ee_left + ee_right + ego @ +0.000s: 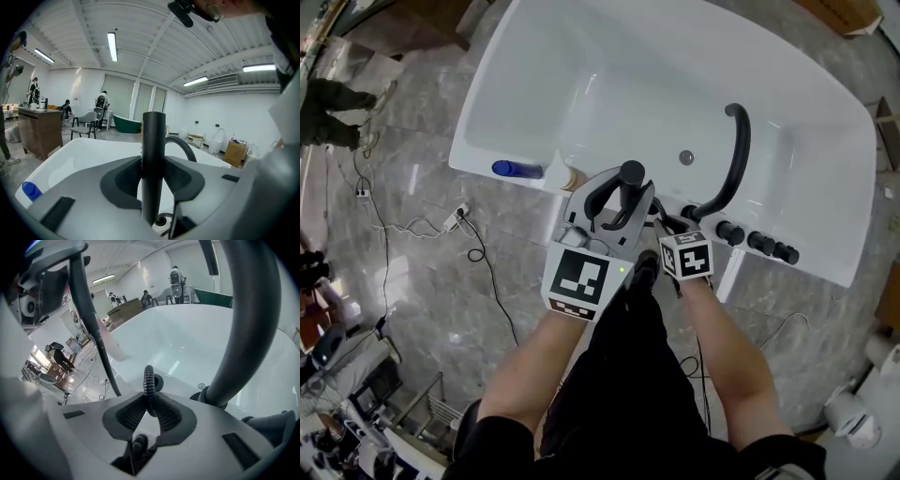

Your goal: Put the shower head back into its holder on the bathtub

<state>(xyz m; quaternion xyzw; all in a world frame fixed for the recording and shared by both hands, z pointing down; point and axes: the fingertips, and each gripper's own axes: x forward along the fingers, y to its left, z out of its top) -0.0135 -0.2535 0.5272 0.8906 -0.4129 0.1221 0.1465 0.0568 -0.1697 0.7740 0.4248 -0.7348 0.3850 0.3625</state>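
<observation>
The black shower head [630, 178] is held upright in the left hand-held gripper [617, 202], above the near rim of the white bathtub [581, 75] and just left of the fittings on that rim. In the left gripper view, the cylindrical shower head [153, 140] is seen clamped between the 2 ribbed pads [126, 176], its top standing well above the jaws. The right hand-held gripper [670, 223] is tilted downward just beside the left one. In the right gripper view, its jaws are narrowed on the black corrugated hose [149, 380], which is pinched between the pads and curves up out of them. A second stretch of the hose [93, 333] is seen running down at the left of that view. The curved black spout [736, 159] rises from the rim at the right, with a row of black knobs [759, 242] beside it. A blue bottle [516, 170] lies on the rim to the left. Which fitting is the holder cannot be told.
</observation>
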